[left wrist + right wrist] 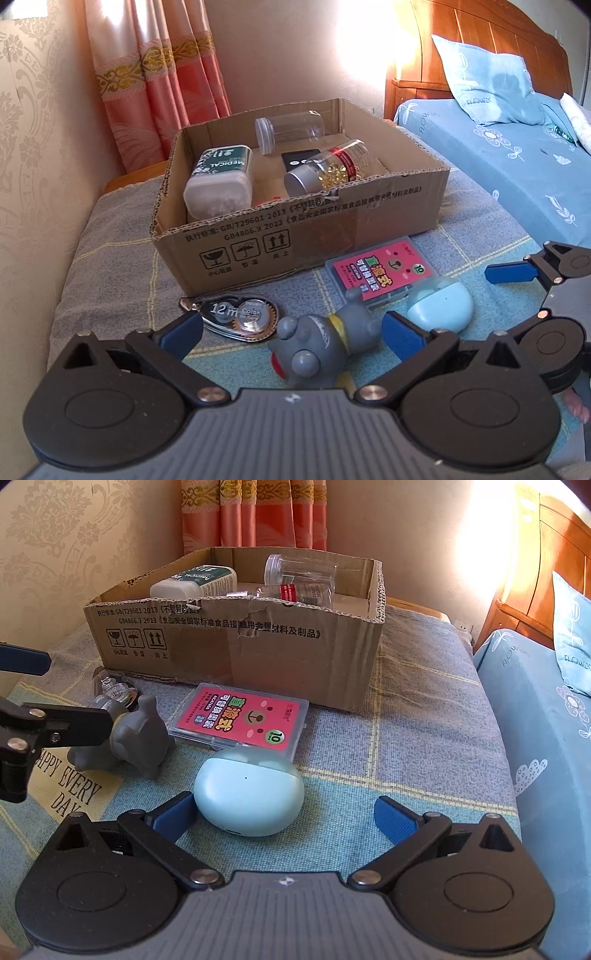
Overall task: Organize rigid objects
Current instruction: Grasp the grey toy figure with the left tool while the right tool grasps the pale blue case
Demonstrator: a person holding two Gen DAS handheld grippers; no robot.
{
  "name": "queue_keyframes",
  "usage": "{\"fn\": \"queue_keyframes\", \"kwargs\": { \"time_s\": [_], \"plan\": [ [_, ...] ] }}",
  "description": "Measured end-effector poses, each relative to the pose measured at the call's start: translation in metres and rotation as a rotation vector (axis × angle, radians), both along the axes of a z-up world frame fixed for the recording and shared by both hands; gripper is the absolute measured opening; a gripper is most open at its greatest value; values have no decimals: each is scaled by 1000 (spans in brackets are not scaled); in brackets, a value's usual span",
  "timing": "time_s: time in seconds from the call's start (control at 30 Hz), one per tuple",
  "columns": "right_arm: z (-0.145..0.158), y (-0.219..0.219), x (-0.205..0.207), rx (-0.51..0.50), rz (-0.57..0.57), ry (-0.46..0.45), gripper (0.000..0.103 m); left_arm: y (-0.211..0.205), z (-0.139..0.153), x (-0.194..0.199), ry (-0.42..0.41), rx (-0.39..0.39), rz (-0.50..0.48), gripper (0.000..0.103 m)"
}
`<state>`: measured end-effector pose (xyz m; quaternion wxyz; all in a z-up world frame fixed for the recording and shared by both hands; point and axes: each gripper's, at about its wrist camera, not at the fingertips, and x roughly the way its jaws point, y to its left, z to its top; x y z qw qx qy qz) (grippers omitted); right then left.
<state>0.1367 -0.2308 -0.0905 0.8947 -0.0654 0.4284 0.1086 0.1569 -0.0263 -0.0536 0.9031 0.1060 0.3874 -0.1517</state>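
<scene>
The cardboard box [295,229] sat on the checked blanket [424,738], holding a green bottle [221,177], a clear jar [291,129] and a pill bottle [328,166]. In front of the box lay a tape dispenser [240,321], a pink case [380,273], a grey toy [317,347] and a blue earbud case [249,794]. The left gripper [291,332] was spread wide around the toy; the right gripper [284,812] gaped around the earbud case, gripping nothing.

Left gripper [291,332] and right gripper [283,812] — both low, jaws spread wide, blue pads [173,814] facing inward.
</scene>
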Motion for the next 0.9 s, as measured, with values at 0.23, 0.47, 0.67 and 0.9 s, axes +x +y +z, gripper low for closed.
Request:
{"fn": "queue_keyframes", "kwargs": {
  "time_s": [0.23,0.47,0.67,0.9],
  "plan": [
    [1,-1,0,0,16,1,103,-11,-16,14,38,-7,7,102],
    [1,-1,1,-1,25,4,103,6,-17,10,72,-24,23,102],
    [1,-1,1,0,27,-1,103,6,-20,5,85,-12,4,102],
    [1,-2,-2,3,37,-14,103,-4,-30,13,127,-48,-12,81]
  ]
}}
